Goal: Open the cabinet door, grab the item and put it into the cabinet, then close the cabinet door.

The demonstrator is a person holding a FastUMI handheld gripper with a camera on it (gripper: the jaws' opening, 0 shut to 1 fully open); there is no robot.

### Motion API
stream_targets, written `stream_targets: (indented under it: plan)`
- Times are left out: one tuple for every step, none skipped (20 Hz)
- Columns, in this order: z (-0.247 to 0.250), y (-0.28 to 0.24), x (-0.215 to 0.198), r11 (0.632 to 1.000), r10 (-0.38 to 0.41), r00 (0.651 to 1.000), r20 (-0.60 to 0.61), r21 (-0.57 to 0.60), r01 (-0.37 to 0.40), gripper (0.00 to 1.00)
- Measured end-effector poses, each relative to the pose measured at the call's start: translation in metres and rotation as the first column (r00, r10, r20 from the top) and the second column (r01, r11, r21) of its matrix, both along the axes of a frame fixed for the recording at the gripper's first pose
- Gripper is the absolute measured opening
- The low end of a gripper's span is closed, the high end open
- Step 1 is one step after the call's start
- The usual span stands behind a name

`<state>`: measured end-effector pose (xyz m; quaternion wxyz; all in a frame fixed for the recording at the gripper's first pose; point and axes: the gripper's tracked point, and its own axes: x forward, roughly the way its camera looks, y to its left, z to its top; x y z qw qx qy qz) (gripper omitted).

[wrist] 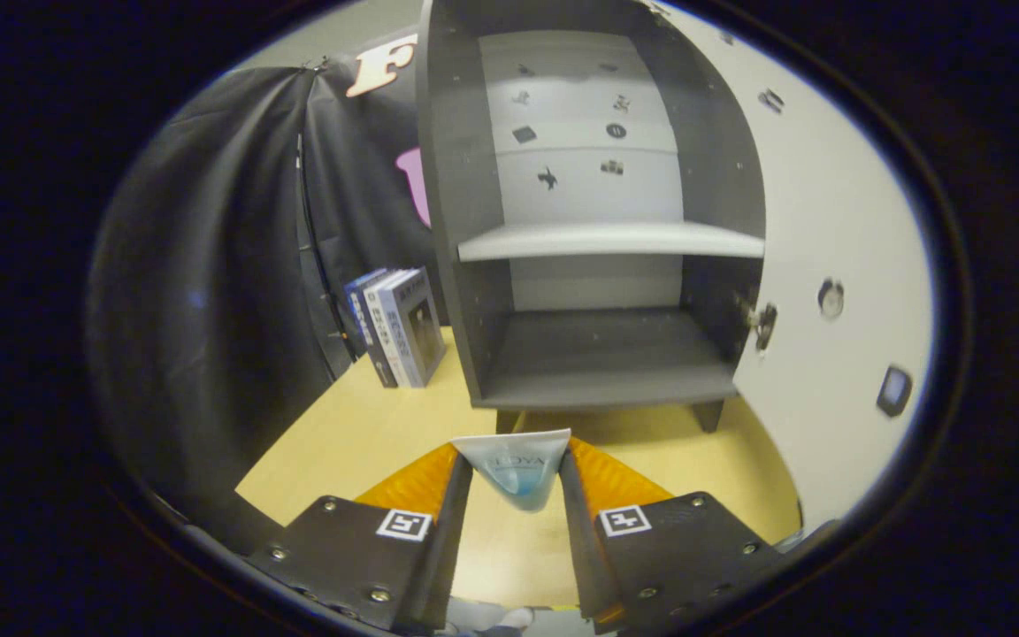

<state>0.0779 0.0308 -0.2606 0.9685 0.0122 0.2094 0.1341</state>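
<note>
Pinched between the gripper [514, 482] fingers at lower centre, the tube [517, 469] is carried crimp-forward. Above it, the cabinet [607, 354] stands open, its door [828, 221] swung right for loading.

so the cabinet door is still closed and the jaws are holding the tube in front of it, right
Not quite. The gripper view shows the cabinet door swung open, with the shelves exposed. The rest holds: the gripper has its jaws shut on the tube in front of the cabinet.

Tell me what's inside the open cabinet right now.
The cabinet holds nothing visible: its shelf and bottom board are bare, with only small stickers on the back panel. The tube sits clamped in the gripper, ahead of the cabinet.
</note>
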Motion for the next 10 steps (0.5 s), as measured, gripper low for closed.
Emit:
stream_targets:
  plan:
    - [0.024, 0.000, 0.010, 1.000, 0.004, 0.999, 0.046, -0.002, -0.004, 0.54]
    - [0.052, -0.001, 0.021, 1.000, 0.003, 0.996, 0.084, -0.002, -0.003, 0.54]
    - [0.067, -0.002, 0.030, 1.000, -0.002, 0.994, 0.108, -0.004, 0.002, 0.54]
    - [0.082, -0.005, 0.042, 1.000, -0.017, 0.994, 0.111, -0.007, 0.018, 0.54]
    - [0.097, -0.009, 0.053, 1.000, -0.029, 0.992, 0.127, -0.008, 0.030, 0.54]
    - [0.117, -0.010, 0.069, 0.999, -0.035, 0.986, 0.163, 0.000, 0.035, 0.54]
    - [0.134, -0.010, 0.084, 0.999, -0.041, 0.981, 0.189, 0.007, 0.040, 0.55]
    - [0.150, -0.013, 0.099, 0.999, -0.053, 0.977, 0.205, 0.022, 0.049, 0.54]
    - [0.161, -0.016, 0.114, 0.998, -0.062, 0.976, 0.207, 0.043, 0.054, 0.54]
    - [0.169, -0.020, 0.127, 0.996, -0.074, 0.977, 0.200, 0.067, 0.062, 0.54]
